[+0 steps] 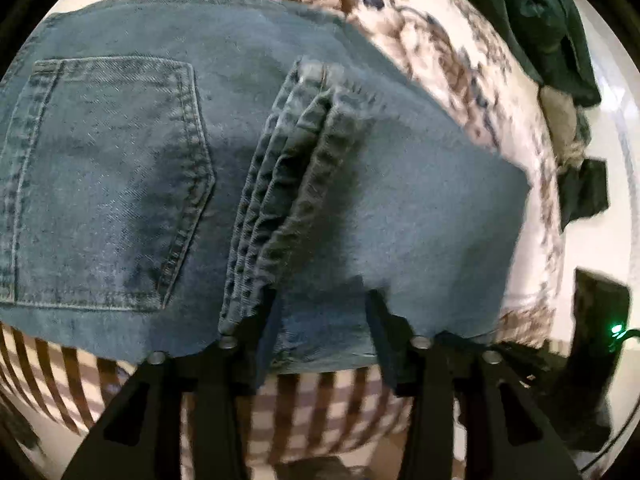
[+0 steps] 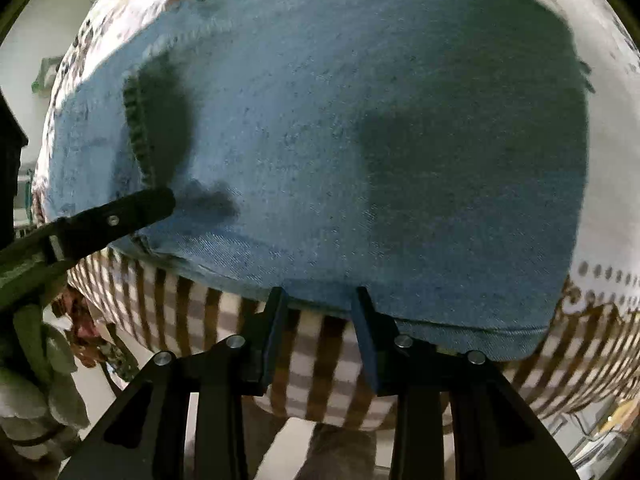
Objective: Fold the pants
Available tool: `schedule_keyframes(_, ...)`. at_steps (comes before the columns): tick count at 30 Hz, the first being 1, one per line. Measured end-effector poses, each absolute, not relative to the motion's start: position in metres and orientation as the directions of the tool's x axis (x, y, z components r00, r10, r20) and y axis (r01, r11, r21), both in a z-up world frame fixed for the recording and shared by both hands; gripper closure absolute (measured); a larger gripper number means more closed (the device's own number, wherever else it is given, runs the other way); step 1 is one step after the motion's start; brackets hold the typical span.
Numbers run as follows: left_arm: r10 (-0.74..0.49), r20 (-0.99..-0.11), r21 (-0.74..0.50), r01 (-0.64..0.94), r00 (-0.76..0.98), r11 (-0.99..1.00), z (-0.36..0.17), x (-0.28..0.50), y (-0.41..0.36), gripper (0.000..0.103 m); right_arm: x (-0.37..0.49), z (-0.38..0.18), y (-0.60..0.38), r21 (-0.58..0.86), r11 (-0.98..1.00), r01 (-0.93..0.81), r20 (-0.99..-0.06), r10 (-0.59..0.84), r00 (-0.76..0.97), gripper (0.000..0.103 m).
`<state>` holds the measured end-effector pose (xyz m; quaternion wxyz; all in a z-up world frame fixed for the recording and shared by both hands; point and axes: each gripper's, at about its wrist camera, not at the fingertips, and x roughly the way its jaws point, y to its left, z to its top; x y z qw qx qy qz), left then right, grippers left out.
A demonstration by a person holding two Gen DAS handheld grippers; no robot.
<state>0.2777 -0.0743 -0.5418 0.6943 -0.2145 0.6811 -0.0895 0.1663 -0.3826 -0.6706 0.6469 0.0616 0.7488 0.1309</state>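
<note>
Blue denim pants (image 1: 340, 200) lie folded on a bed. In the left wrist view the back pocket (image 1: 108, 184) is on the left and stacked leg hems (image 1: 288, 184) lie across the middle. My left gripper (image 1: 324, 300) is open at the near edge of the pants, its fingers straddling the denim edge. In the right wrist view the pants (image 2: 320, 140) fill the frame. My right gripper (image 2: 318, 296) is open at their near edge. The left gripper (image 2: 120, 216) shows at the left, resting on the denim.
The bed has a floral white-and-brown cover (image 1: 460, 60) and a brown-striped sheet edge (image 2: 328, 360). Dark clothes (image 1: 540, 20) lie at the far right of the bed. A black device with a green light (image 1: 600, 320) stands at the right. White floor lies beyond.
</note>
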Motion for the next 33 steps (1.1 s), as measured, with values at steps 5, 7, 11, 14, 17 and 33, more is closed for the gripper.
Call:
schedule_keyframes(5, -0.389, -0.911, -0.407, -0.149, 0.137, 0.901, -0.507, 0.31, -0.088, 0.02, 0.195, -0.651, -0.391, 0.28, 0.96, 0.014, -0.959, 0.28, -0.033, 0.045)
schedule_keyframes(7, -0.364, -0.92, -0.383, -0.132, 0.144, 0.914, -0.512, 0.327, -0.096, 0.02, 0.204, -0.658, -0.394, 0.273, 0.961, 0.037, -0.961, 0.274, -0.029, 0.045)
schedule_keyframes(11, -0.228, -0.965, -0.24, -0.087, 0.128, 0.967, -0.542, 0.363, -0.102, 0.02, 0.217, -0.675, -0.388, 0.184, 0.98, 0.075, -0.98, 0.189, -0.057, 0.045)
schedule_keyframes(14, -0.244, -0.963, -0.26, -0.166, 0.113, 0.951, -0.555, 0.377, -0.077, 0.02, 0.217, -0.671, -0.399, 0.196, 0.975, 0.107, -0.978, 0.203, -0.056, 0.045)
schedule_keyframes(17, -0.272, -0.937, -0.325, -0.257, 0.22, 0.91, -0.528, 0.369, -0.045, 0.021, 0.217, -0.663, -0.41, 0.212, 0.967, 0.14, -0.974, 0.22, -0.044, 0.045)
schedule_keyframes(33, -0.353, -0.892, -0.345, 0.078, 0.281, 0.935, -0.514, 0.353, -0.104, 0.101, 0.224, -0.662, -0.428, 0.235, 0.935, 0.264, -0.971, 0.235, 0.034, 0.035)
